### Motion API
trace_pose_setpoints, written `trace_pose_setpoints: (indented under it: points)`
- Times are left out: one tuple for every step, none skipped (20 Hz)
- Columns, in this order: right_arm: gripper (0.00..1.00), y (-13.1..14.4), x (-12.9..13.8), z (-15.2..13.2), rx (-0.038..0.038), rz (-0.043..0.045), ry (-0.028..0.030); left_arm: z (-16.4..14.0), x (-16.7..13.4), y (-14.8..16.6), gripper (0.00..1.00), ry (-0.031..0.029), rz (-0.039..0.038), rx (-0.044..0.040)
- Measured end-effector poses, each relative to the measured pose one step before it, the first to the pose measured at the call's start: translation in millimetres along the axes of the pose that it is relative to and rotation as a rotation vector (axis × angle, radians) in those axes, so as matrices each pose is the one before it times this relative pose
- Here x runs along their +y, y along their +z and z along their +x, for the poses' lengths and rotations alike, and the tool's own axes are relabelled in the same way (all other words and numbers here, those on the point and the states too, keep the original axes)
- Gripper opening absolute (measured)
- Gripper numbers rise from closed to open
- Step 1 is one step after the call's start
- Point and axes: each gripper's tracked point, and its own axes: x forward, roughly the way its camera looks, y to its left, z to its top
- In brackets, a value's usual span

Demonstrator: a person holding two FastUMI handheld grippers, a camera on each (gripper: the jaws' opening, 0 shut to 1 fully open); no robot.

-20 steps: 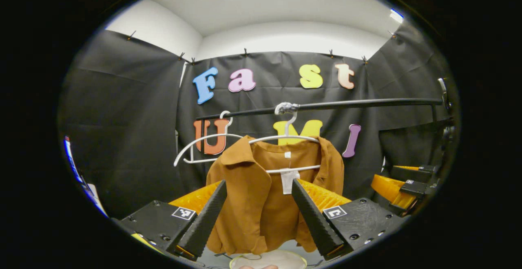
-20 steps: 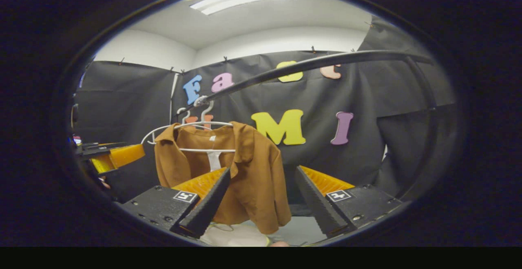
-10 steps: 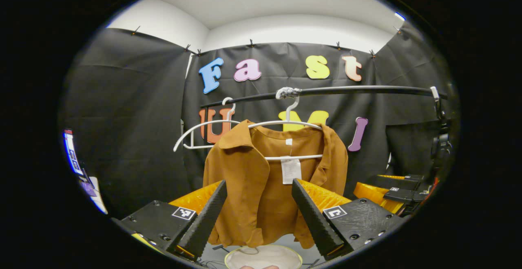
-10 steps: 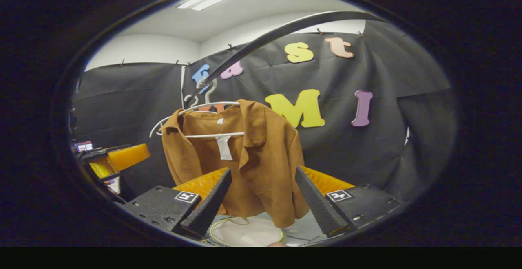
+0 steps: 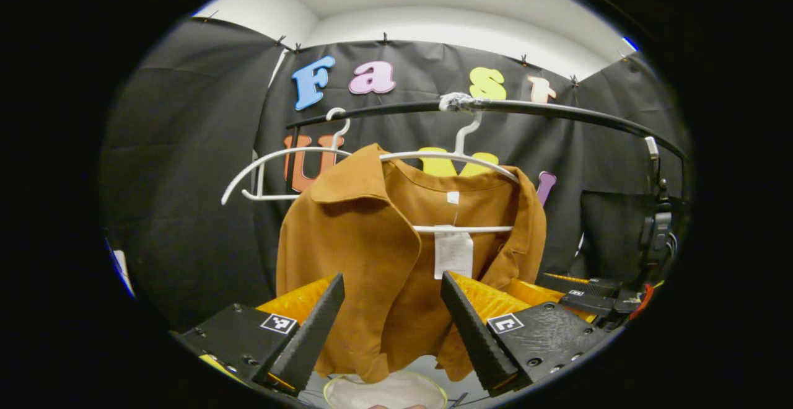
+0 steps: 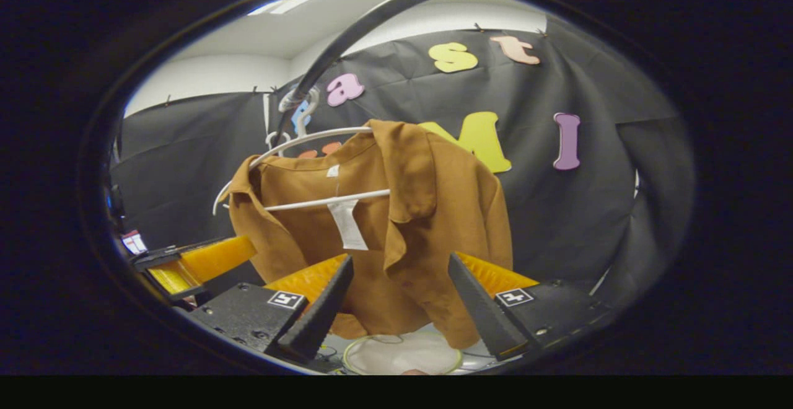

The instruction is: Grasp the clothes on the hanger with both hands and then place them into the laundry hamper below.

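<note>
A brown collared shirt (image 5: 372,254) (image 6: 427,211) hangs open on a white hanger (image 5: 433,156) (image 6: 322,139) from a black rail (image 5: 557,111) (image 6: 334,56). My left gripper (image 5: 390,328) is open, its fingers framing the shirt's lower front, apart from the cloth. My right gripper (image 6: 399,310) is open too, close before the shirt's right half. Below the hem shows the round rim of the laundry hamper (image 5: 387,391) (image 6: 403,356). The right gripper (image 5: 588,300) also appears at the right of the left gripper view, and the left gripper (image 6: 186,263) at the left of the right gripper view.
A second, bare white hanger (image 5: 260,170) hangs on the rail to the left of the shirt. The rail's upright post (image 5: 653,211) stands at the right, with black cloth walls behind and to both sides.
Both grippers have moved closer to the shirt, which now looks larger in each view. The rail sits higher in both views. Both stay open.
</note>
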Motion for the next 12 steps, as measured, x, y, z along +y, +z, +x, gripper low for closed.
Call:
trace_pose_setpoints:
  points:
    - [0.94,0.65,-0.53,7.31,0.00804,0.01357,-0.00895,8.29,-0.82,-1.85,0.91,-0.0077,-0.00727,0.01069]
    - [0.94,-0.71,-0.93,8.07,0.0048,0.01028,-0.00647,9.12,1.68,-3.73,0.96,-0.00208,-0.00432,0.01287]
    - [0.94,1.45,-2.72,6.84,0.00563,0.01189,-0.01197,7.45,0.69,-4.6,0.94,-0.00137,-0.00581,0.01705]
    - [0.94,1.56,-1.95,7.5,0.00226,0.01593,-0.00466,7.32,-0.34,-3.96,0.93,-0.00725,-0.00925,0.01531]
    - [0.94,2.66,-2.68,7.0,0.00151,0.01497,-0.00781,5.95,-0.33,-2.03,0.96,-0.0039,-0.00686,0.01007]
    - [0.94,-0.85,0.17,5.34,0.00757,0.00876,0.00541,6.66,-0.28,-0.14,0.96,-0.00592,-0.00076,0.00333]
    - [0.94,-1.48,-0.89,4.36,0.0124,0.0042,0.00762,5.26,2.91,1.55,1.0,0.01008,0.00884,-0.00006]
    - [0.96,0.82,-0.73,3.32,0.00532,0.00501,0.00736,5.92,1.75,0.11,0.96,0.00163,0.00363,0.00138]
    - [0.96,2.51,-2.3,4.2,-0.00219,0.0075,-0.0016,5.04,0.55,-0.05,0.96,0.00191,0.00018,0.00305]
    - [0.92,1.16,-3.07,3.94,-0.00194,0.00629,-0.00657,4.92,1.28,0.4,0.96,0.00679,-0.00028,-0.0017]
    - [0.95,0.62,-1.75,3.29,0.00067,0.00451,-0.00406,5.14,2.67,1.81,1.0,0.01339,-0.00069,0.00185]
    - [0.91,0.5,0.69,1.58,0.00002,0.00398,-0.00083,3.61,1.5,1.01,0.96,0.00716,-0.00723,0.00215]
